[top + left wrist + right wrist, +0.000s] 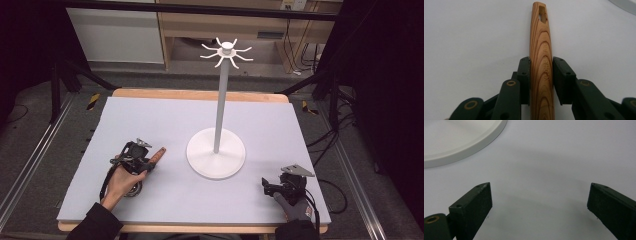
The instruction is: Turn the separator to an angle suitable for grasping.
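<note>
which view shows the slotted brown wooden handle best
The left gripper view: the brown wooden handle runs up the frame, grain and end slot clear, between the left gripper pads. The high view shows it small.

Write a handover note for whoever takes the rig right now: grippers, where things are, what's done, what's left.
Left gripper: shut on the wooden handle, gripped mid-length. The free end with the hanging hole points away from the jaws, over the table; whether the handle is lifted off it, I can't tell.
Right gripper: open, nothing between its jaws, resting low at the table's near right corner beside the stand's base.
White hook stand: upright mid-table, all hooks at the top bare.
Done: handle grasped.
Left, probably: raise it and hang it by the hole on a hook; the right gripper is free to steady the base.
</note>
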Demonstrator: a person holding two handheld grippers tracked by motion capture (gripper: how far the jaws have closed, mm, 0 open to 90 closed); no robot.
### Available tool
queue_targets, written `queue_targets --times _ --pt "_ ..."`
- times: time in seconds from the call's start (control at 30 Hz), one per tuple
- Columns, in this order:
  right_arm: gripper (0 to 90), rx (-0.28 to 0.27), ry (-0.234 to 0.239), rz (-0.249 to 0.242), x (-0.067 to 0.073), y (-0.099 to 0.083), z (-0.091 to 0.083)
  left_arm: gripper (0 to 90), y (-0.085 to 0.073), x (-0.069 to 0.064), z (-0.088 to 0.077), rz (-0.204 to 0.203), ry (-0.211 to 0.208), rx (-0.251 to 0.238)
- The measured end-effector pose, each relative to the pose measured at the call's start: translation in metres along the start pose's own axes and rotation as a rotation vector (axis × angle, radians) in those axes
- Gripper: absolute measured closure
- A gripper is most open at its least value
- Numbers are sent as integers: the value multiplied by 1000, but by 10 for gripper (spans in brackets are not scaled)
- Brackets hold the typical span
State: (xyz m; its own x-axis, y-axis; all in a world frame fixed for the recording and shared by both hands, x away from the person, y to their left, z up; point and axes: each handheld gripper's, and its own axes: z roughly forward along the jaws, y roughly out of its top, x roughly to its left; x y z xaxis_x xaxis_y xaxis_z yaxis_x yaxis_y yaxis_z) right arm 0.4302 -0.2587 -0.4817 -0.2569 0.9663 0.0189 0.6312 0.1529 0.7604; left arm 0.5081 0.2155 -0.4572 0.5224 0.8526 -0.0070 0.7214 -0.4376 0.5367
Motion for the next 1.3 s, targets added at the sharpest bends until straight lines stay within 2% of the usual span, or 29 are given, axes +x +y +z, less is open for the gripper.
queue_targets --times 0.07,0.17,0.3,0.33,0.37,0.4,0.47,0.53,0.63,0.67,0.77,0.83,0.97,1.17,1.23,1.3 --pt "63 -3 3 -6 -1 0 0 694 -1 3 -4 -4 -21 -7" --pt "63 -3 1 -2 -1 0 -1 701 -6 4 -9 15 -22 -6" --pt "63 1 3 -6 0 0 -1 700 -11 7 -12 15 -38 1" --pt "62 3 3 -5 0 0 0 696 -12 7 -12 14 -30 -7" --pt "62 5 2 -4 0 0 0 690 -14 6 -10 35 -5 0" --pt "62 5 2 -4 0 0 0 679 -14 6 -10 35 -5 0" --pt "62 6 3 -7 0 0 0 665 -14 5 -8 81 27 -2" --pt "62 7 2 -1 0 0 0 655 -13 4 -8 88 35 -9" --pt "62 6 2 -9 0 0 0 580 -10 2 -7 119 52 -11" --pt "62 6 2 -9 0 0 0 580 -9 2 -7 120 56 -18" --pt "62 7 2 -8 -1 0 0 546 -2 2 -7 137 56 -26" --pt "62 8 3 -5 -1 0 0 550 0 2 -6 140 47 -28" --pt "61 12 1 -4 -1 0 0 566 2 0 2 147 56 8" --pt "61 13 0 -3 -1 0 0 647 3 1 3 130 28 17" --pt "61 15 -1 -3 -1 0 1 656 7 3 4 102 9 52" --pt "61 15 -2 -3 -1 0 0 656 9 3 4 98 4 66"
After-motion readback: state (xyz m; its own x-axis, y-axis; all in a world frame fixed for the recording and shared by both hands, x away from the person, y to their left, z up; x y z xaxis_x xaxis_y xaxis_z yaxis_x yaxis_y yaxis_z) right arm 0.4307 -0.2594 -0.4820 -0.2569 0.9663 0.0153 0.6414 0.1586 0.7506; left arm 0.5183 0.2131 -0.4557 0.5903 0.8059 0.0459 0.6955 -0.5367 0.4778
